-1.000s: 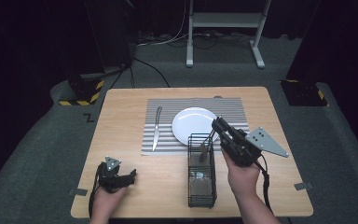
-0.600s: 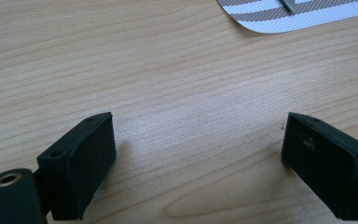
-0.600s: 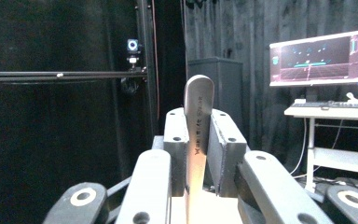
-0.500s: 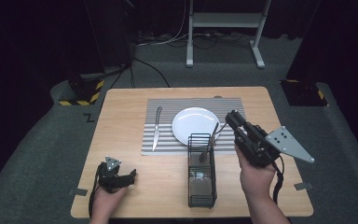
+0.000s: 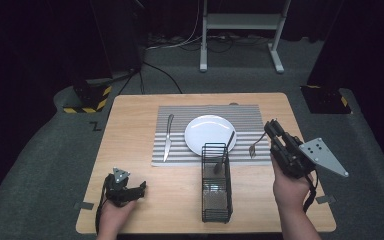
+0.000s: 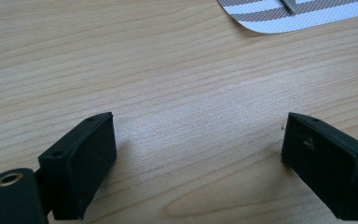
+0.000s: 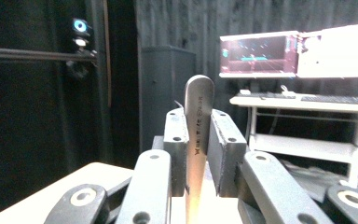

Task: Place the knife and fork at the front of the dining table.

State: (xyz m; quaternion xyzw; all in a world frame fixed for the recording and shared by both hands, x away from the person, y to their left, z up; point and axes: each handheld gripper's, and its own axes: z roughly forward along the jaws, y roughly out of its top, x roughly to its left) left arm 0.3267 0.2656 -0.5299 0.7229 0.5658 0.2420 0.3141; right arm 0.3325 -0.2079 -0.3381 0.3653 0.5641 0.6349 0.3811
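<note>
My right gripper (image 5: 269, 127) (image 7: 198, 122) is shut on the handle of a metal fork (image 5: 256, 145). The handle end (image 7: 198, 100) sticks up between the pads. The fork hangs tines down over the right end of the striped placemat (image 5: 180, 115), right of the white plate (image 5: 210, 132). A black wire caddy (image 5: 216, 187) stands in front of the plate with a dark utensil (image 5: 225, 150) leaning out of it. A knife (image 5: 168, 137) lies on the placemat left of the plate. My left gripper (image 5: 141, 189) (image 6: 198, 140) rests open on the bare wooden table (image 6: 168, 70), nothing between its pads.
The placemat's corner (image 6: 298, 16) lies beyond the left jaws. The table's right edge (image 5: 310, 165) runs just under my right hand. A white stand (image 5: 240, 30) and dark floor equipment sit beyond the far edge.
My right gripper has moved right and slightly up, from above the caddy to the placemat's right end, carrying the fork. The left gripper has stayed put.
</note>
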